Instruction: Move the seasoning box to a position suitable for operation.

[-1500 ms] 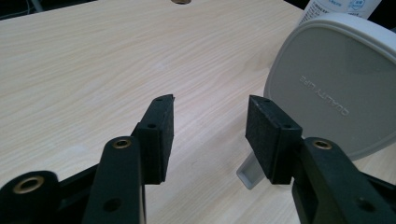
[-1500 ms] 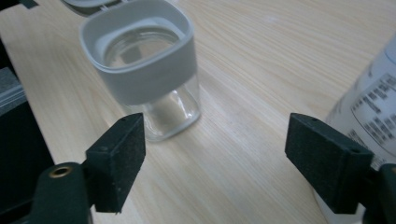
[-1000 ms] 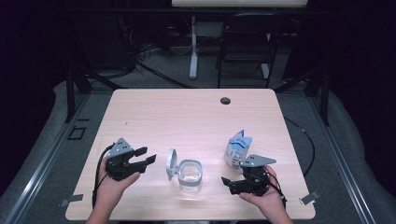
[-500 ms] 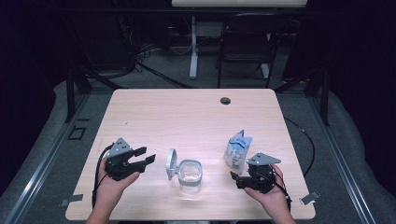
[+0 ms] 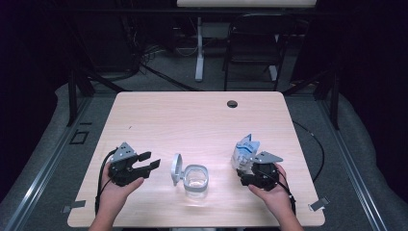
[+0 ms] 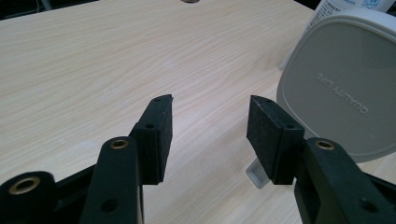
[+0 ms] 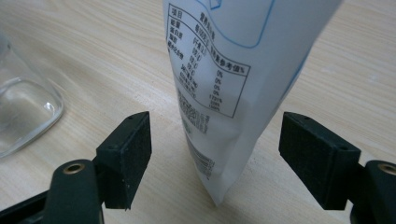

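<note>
right gripper (image 7: 215, 149): wide open, straddling pouch (image 7: 233, 79), no contact | left gripper (image 6: 210, 135): open, empty, beside jar lid (image 6: 345, 88) | pouch top cut off

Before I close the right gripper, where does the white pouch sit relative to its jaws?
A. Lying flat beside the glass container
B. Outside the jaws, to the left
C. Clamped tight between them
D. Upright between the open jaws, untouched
D: in the right gripper view the white pouch stands upright between the right gripper's open jaws, with a gap on each side.
</note>
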The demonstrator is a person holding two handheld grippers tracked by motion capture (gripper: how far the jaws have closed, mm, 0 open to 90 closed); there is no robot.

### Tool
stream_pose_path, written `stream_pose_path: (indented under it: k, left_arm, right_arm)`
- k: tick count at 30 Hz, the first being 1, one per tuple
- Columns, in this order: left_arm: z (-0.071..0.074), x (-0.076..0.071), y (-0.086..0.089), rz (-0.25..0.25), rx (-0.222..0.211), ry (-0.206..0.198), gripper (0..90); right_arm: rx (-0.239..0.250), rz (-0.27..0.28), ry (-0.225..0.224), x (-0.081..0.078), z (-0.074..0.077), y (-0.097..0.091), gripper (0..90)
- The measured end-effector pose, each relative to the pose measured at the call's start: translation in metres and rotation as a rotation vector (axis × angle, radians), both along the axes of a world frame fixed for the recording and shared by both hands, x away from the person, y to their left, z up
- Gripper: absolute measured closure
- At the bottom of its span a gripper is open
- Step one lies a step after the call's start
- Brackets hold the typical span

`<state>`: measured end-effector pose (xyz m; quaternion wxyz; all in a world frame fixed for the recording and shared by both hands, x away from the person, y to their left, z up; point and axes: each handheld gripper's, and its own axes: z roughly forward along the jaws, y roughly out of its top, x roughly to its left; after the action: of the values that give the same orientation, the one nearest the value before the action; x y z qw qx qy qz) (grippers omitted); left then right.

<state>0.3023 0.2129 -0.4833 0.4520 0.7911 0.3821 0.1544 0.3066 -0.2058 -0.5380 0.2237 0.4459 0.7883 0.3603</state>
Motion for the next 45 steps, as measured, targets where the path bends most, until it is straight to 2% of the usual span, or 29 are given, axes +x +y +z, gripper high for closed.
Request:
stream_pose_path:
  k: [3,6,10,15,17,20,26,30,31,35,40,45]
  left_arm:
    - [0.000,0.000,0.000,-0.001,0.000,0.002,51.1]
    - [-0.001,0.001,0.001,0.000,0.001,0.004,51.2]
    - [-0.001,0.001,0.001,-0.001,0.000,0.005,51.3]
    - [-0.001,0.001,0.001,-0.001,-0.001,0.006,51.4]
    - [-0.002,0.001,0.002,-0.001,-0.002,0.008,51.4]
    - [-0.002,0.002,0.002,0.000,0.000,0.009,51.5]
    - [-0.002,0.002,0.002,-0.001,-0.004,0.009,51.7]
    - [-0.003,0.002,0.002,0.002,-0.006,0.010,51.7]
    - [-0.003,0.002,0.002,0.001,-0.005,0.011,51.7]
    - [-0.003,0.002,0.003,0.005,-0.005,0.014,51.7]
    - [-0.004,0.003,0.003,0.007,-0.005,0.016,51.7]
    - [-0.005,0.003,0.003,0.007,-0.003,0.018,51.8]
  right_arm:
    - [0.003,-0.011,-0.001,0.004,-0.002,0.002,26.8]
    - [0.026,-0.024,-0.005,0.006,-0.005,0.003,27.5]
    - [0.045,-0.043,-0.024,0.009,-0.008,0.004,28.8]
    - [0.041,-0.046,-0.039,0.011,-0.011,0.006,28.8]
    - [0.056,-0.054,-0.046,0.012,-0.012,0.007,28.5]
    - [0.051,-0.067,-0.054,0.013,-0.013,0.007,25.0]
    - [0.052,-0.067,-0.061,0.013,-0.015,0.010,25.1]
    - [0.060,-0.077,-0.084,0.012,-0.018,0.012,25.5]
    - [0.048,-0.083,-0.083,0.012,-0.019,0.012,25.5]
    - [0.032,-0.083,-0.091,0.011,-0.027,0.014,28.5]
    - [0.019,-0.101,-0.124,0.011,-0.033,0.014,34.4]
    - [0.046,-0.114,-0.102,0.013,-0.040,0.014,35.6]
